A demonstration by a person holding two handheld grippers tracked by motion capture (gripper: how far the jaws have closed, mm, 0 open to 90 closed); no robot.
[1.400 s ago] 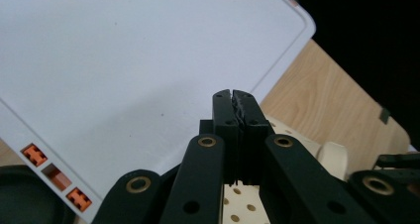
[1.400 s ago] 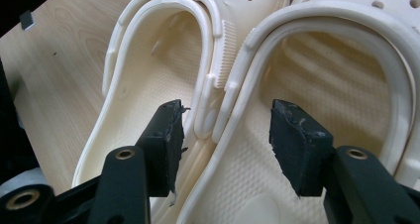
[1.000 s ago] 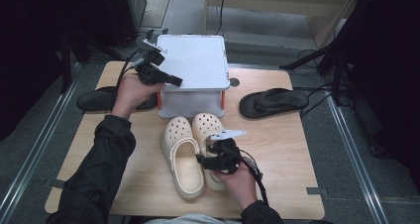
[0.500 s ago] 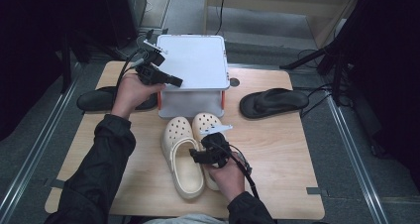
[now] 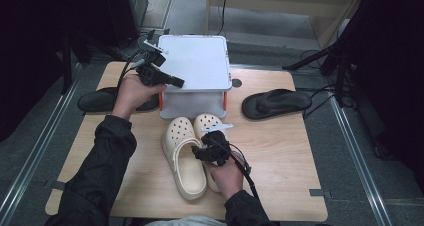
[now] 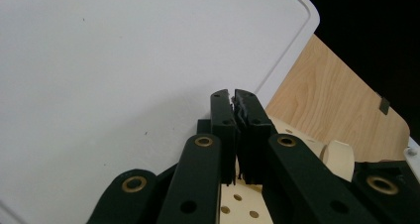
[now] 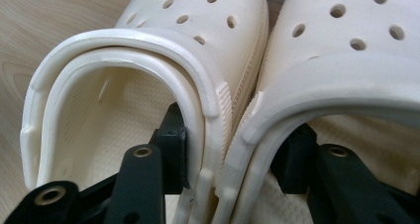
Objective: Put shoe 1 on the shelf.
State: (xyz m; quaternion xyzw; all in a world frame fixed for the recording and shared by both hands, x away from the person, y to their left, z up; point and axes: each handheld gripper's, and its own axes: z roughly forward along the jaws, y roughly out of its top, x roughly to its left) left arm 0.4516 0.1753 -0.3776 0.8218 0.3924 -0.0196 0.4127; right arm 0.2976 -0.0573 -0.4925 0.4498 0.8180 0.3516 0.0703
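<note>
Two cream clogs lie side by side on the wooden table (image 5: 285, 156), the left clog (image 5: 181, 161) and the right clog (image 5: 206, 122), toes toward the white box (image 5: 197, 61). My right gripper (image 5: 205, 148) sits over their heel openings. In the right gripper view one jaw is inside the left clog (image 7: 198, 16) and the other inside the right clog (image 7: 346, 35). The two touching inner walls are pinched between them, so my right gripper (image 7: 233, 149) is shut on them. My left gripper (image 5: 180, 82) hovers shut and empty over the box's left front corner; its fingertips (image 6: 233, 97) meet above the white lid (image 6: 124, 60).
The white box has orange clips on its front and stands at the table's far middle. One black flip-flop (image 5: 100, 100) lies to its left and another (image 5: 276, 103) to its right. Bare wood shows right of the clogs. Cables trail from both grippers.
My right gripper has shifted slightly left and forward, settling astride the clogs' adjoining walls. The left gripper has stayed over the box lid.
</note>
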